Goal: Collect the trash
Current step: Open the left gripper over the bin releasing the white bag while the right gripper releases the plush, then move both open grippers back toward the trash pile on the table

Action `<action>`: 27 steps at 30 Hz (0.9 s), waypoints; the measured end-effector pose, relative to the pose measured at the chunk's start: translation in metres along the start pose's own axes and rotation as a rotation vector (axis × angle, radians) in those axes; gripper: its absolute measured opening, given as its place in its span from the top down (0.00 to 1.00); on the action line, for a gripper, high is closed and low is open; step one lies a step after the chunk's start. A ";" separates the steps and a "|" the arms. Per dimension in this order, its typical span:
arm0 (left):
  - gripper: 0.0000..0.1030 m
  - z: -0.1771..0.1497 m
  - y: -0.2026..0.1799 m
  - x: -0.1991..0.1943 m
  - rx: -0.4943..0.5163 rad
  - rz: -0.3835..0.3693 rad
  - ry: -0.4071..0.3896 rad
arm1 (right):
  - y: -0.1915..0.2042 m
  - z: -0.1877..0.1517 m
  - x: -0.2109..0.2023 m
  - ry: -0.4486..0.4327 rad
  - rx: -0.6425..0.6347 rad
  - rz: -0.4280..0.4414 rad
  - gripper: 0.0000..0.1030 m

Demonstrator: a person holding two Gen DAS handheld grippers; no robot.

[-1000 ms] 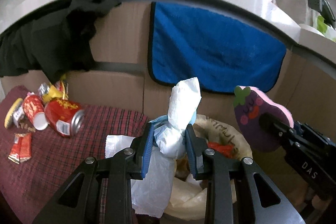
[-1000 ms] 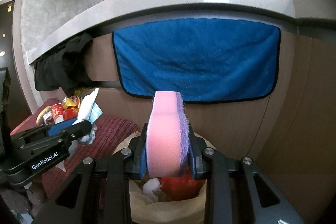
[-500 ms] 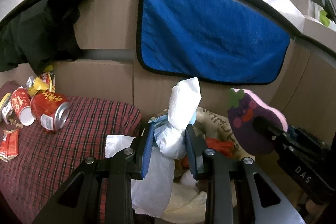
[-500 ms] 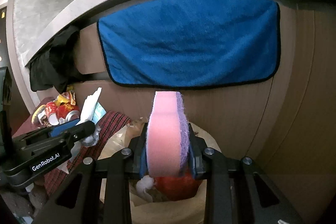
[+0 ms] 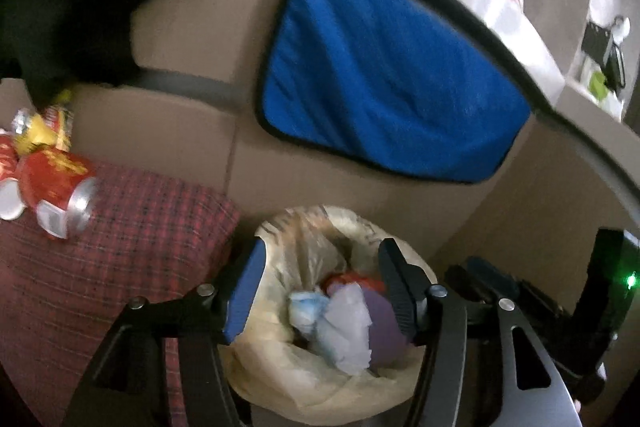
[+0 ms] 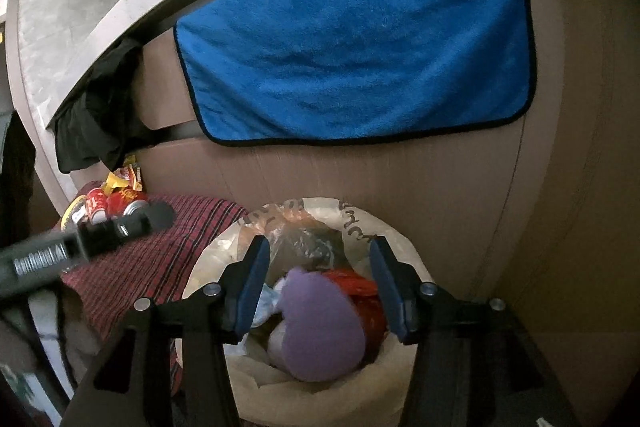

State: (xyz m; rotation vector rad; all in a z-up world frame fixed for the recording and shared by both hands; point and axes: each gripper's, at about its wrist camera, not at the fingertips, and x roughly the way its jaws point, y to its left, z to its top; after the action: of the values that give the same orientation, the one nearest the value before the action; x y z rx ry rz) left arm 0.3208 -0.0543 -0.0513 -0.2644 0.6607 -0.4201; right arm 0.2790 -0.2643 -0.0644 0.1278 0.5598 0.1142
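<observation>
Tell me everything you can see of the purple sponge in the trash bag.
The purple sponge is a soft, rounded foam piece lying flat-side up inside the lined trash bin. It rests on crumpled white tissue and a red wrapper. Nothing grips it; the right tongs above it are opening.

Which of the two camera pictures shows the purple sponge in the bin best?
The right wrist view: the purple sponge lies nearly whole on top of the trash in the bin. In the left wrist view only a dim sliver shows, behind crumpled white tissue.

Open bin mouth (image 6: 352, 215) beside cabinet wall (image 6: 440, 187)
</observation>
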 end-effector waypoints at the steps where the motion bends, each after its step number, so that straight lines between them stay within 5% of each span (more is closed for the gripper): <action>1: 0.42 0.002 0.003 -0.006 -0.002 0.011 -0.008 | 0.001 0.001 -0.003 -0.004 -0.005 -0.003 0.52; 19: 0.42 -0.004 0.119 -0.158 -0.087 0.290 -0.190 | 0.121 0.020 -0.059 -0.147 -0.165 0.012 0.52; 27: 0.42 -0.017 0.197 -0.213 -0.176 0.380 -0.224 | 0.188 0.023 -0.045 -0.107 -0.189 0.104 0.52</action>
State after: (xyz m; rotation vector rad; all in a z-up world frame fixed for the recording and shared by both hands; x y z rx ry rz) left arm 0.2161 0.2153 -0.0227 -0.3387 0.5130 0.0332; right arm 0.2403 -0.0873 0.0069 -0.0205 0.4332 0.2593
